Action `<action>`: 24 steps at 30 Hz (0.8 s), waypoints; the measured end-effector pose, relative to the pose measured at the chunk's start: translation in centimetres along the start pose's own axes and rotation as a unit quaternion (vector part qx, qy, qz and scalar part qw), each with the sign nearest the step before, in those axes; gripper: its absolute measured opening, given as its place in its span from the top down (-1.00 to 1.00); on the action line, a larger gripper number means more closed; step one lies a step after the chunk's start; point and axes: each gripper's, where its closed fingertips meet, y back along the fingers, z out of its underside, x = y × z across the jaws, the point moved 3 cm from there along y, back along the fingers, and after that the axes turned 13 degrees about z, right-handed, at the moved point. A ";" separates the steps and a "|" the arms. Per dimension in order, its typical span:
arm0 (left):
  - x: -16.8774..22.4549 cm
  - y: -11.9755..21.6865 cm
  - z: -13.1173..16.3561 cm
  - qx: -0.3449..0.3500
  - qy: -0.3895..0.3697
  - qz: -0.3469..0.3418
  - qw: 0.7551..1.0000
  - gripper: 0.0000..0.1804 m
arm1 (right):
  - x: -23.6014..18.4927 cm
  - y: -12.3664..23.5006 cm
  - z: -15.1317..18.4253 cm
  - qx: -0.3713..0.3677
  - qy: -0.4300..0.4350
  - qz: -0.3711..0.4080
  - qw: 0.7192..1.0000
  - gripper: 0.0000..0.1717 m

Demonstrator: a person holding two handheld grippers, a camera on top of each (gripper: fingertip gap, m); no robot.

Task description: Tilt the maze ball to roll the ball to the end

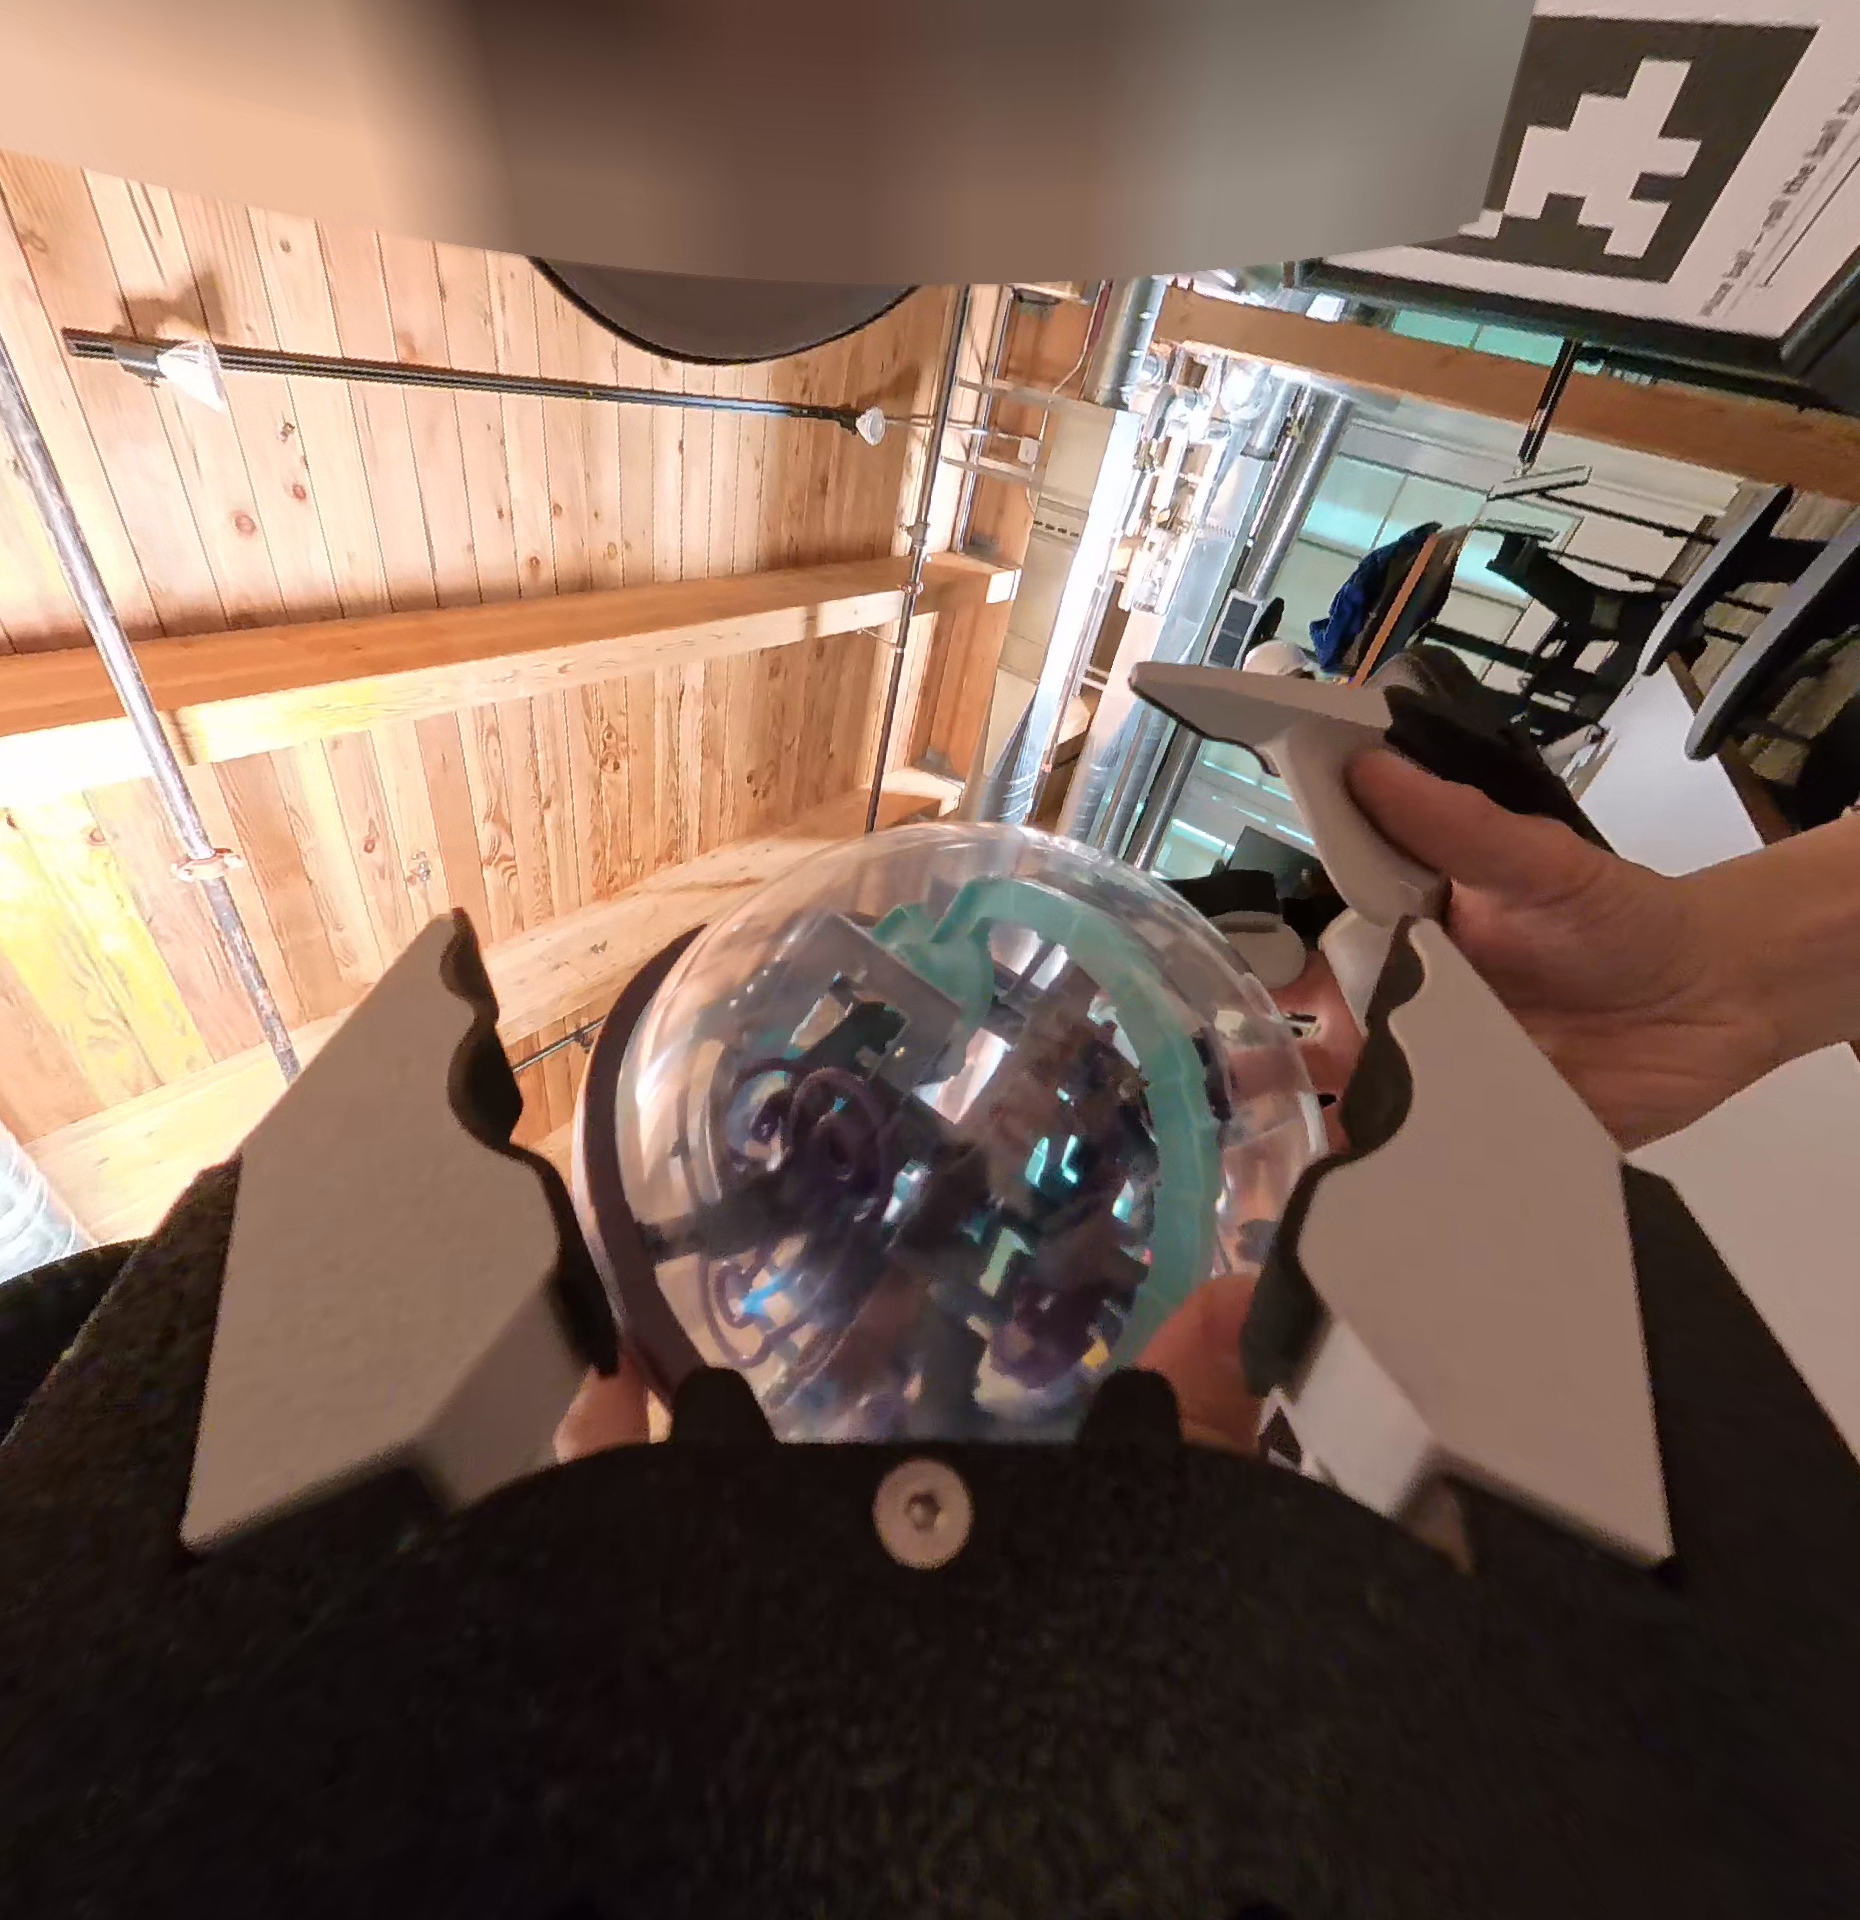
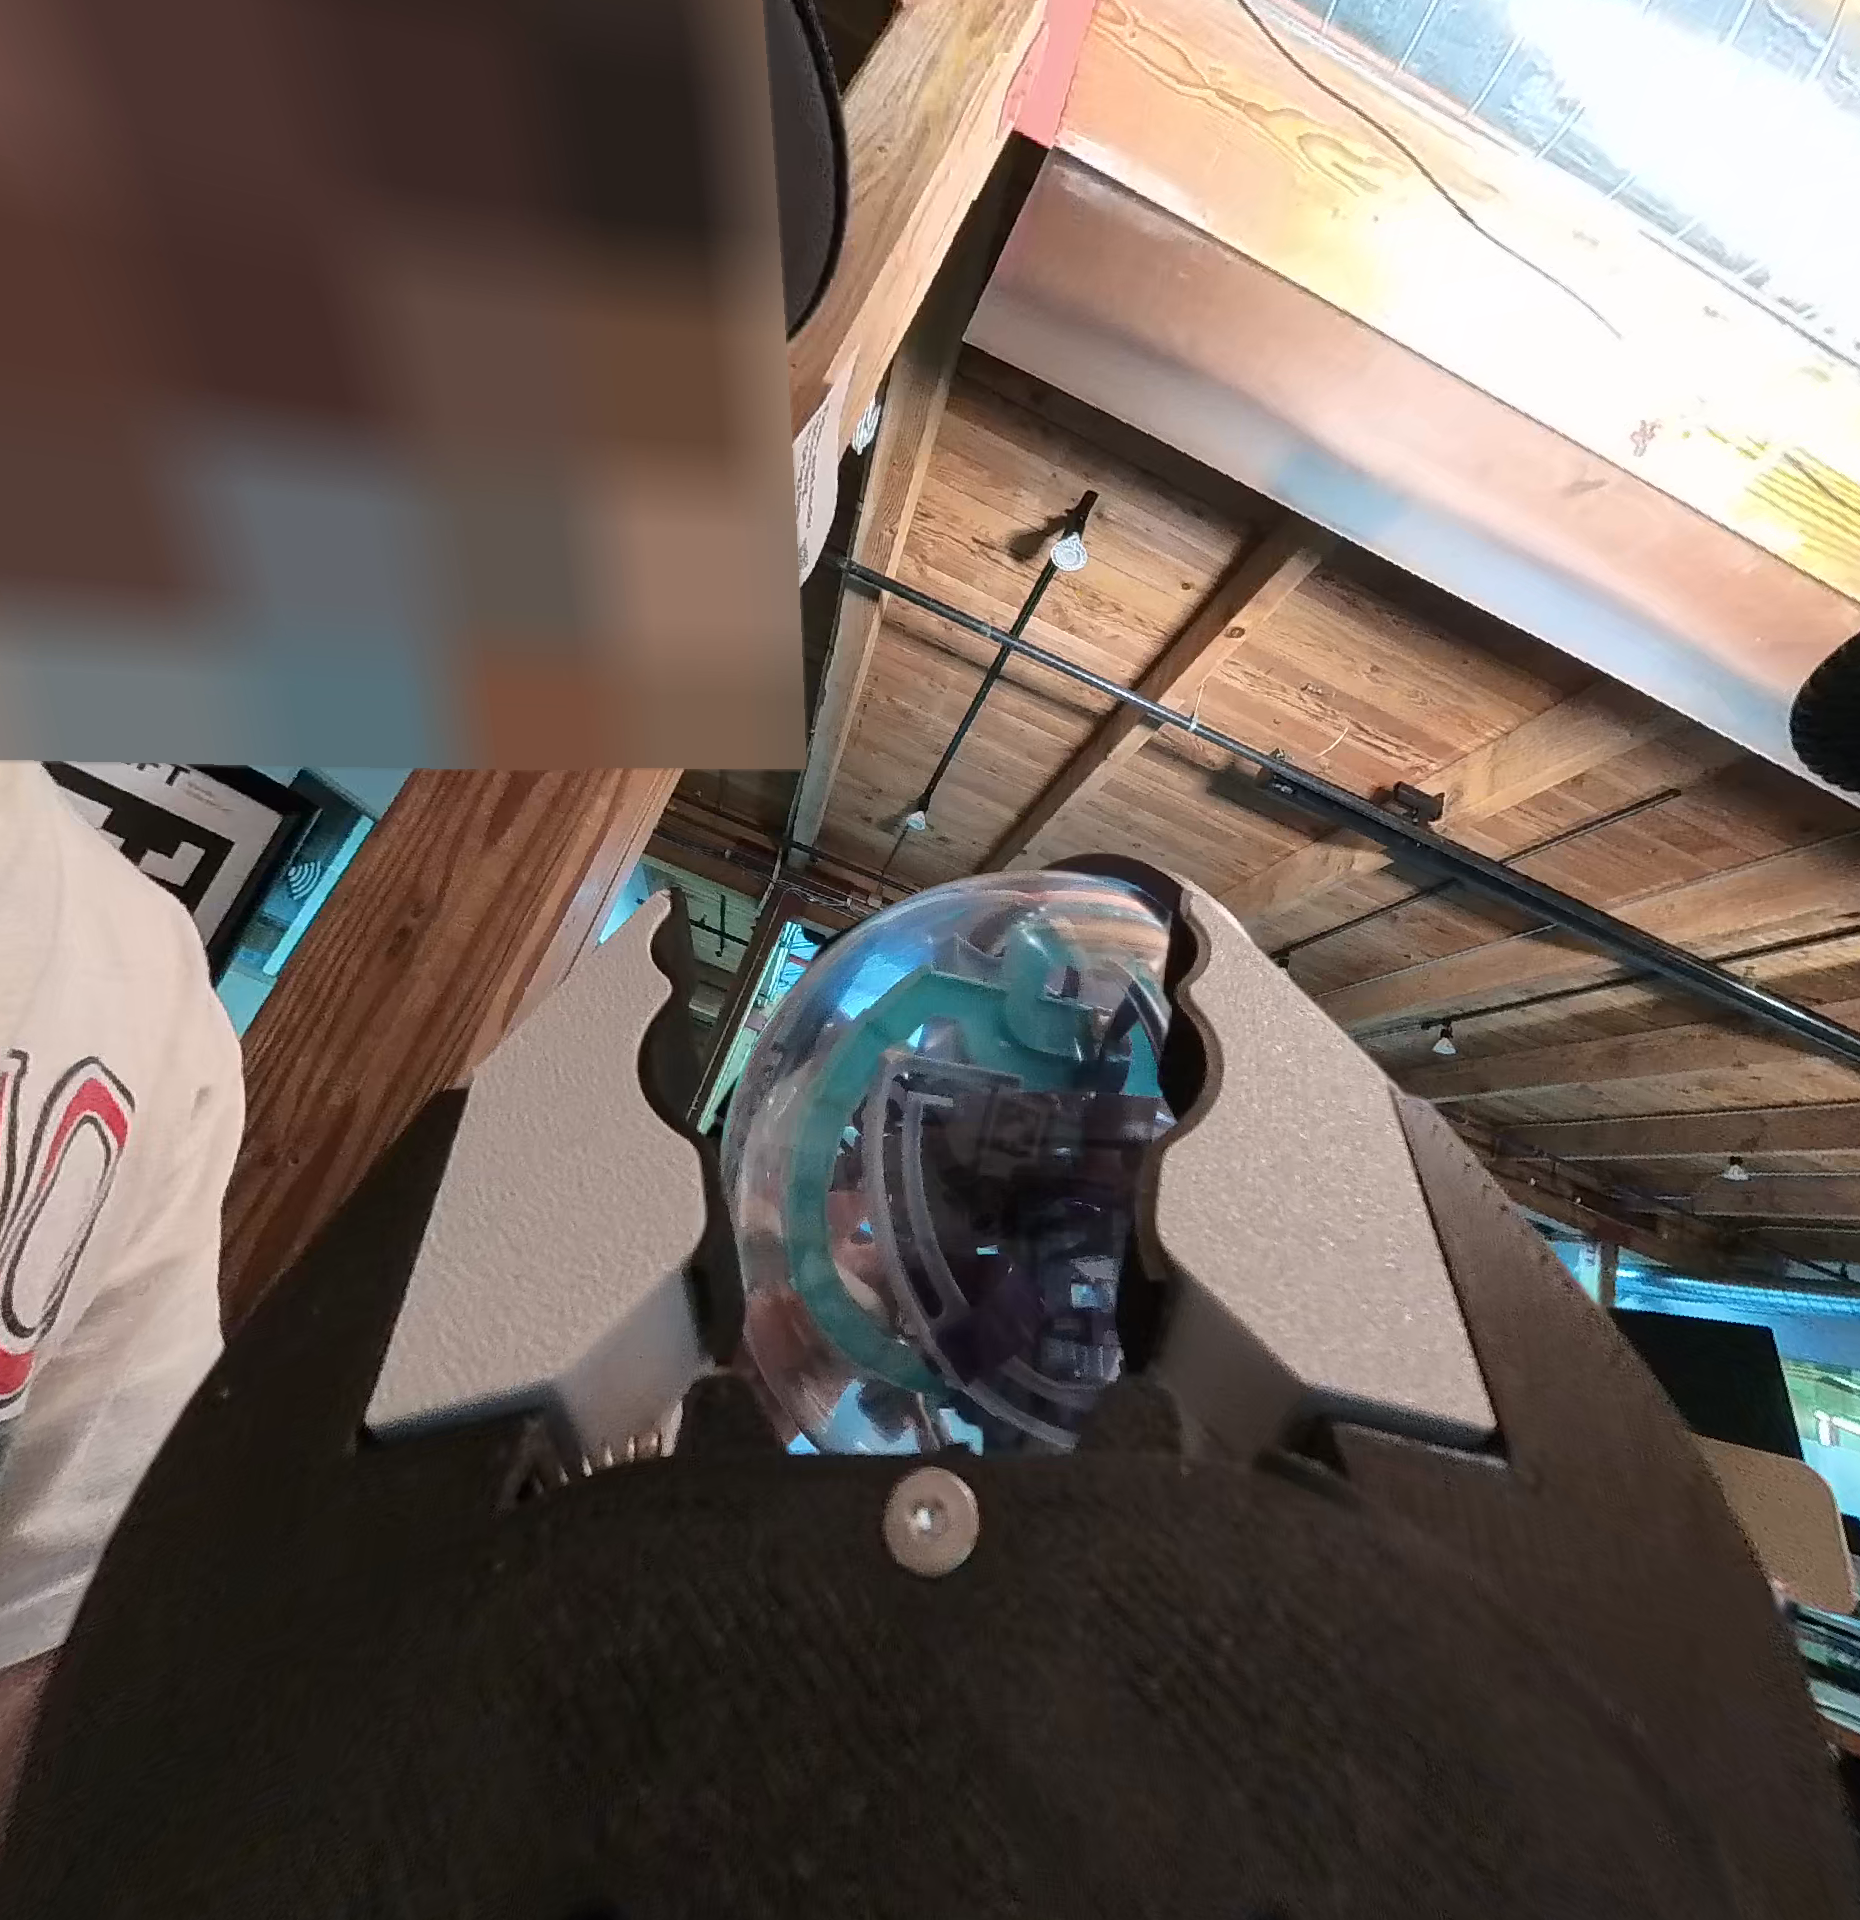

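Room: wooden plank ceiling [image 1: 406, 540] with beams and a black light rail [image 2: 1373, 790] overhead; both cameras look upward.
Maze ball: a clear sphere [image 1: 936, 1143] with teal, grey and purple tracks inside, held up in the air between both claws.
Left claw: [image 1: 931, 997] spread wide around the sphere; its left pad [image 1: 552, 1236] lies against the sphere's dark rim, its right pad [image 1: 1310, 1216] touches the clear shell, so it grips the maze ball.
Right claw: [image 2: 926, 997] narrower; the sphere [image 2: 957, 1164] sits deep between its fingers, the right pad [image 2: 1180, 1039] pressed on the shell, the left finger [image 2: 687, 1226] meeting it near its base. It grips the maze ball too.
Small ball: cannot tell where it lies among the tracks.
Hand: a hand [image 1: 1591, 966] beyond and right of the left claw holds the right claw's grey handle [image 1: 1352, 790].
Person: a white shirt [image 2: 64, 1195] left of the right claw.
Marker: a black-and-white board [image 1: 1684, 156] high to the right of the left claw.
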 end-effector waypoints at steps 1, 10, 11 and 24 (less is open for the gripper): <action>-0.1 0.0 -0.1 0.004 0.002 -0.001 1.000 -0.74 | -0.1 0.0 0.0 0.000 0.003 0.000 1.000 -0.03; 0.2 -0.6 0.0 -0.040 -0.038 0.001 0.998 -0.74 | 1.3 0.3 0.7 -0.001 -0.033 0.024 0.999 -0.07; 0.4 -0.8 0.1 -0.052 -0.049 0.007 0.997 -0.74 | 1.7 0.4 0.9 -0.002 -0.045 0.032 0.998 -0.09; 0.4 -0.7 1.5 -0.074 -0.026 0.009 0.997 -0.74 | 2.9 0.6 1.5 -0.006 -0.070 0.058 0.996 -0.03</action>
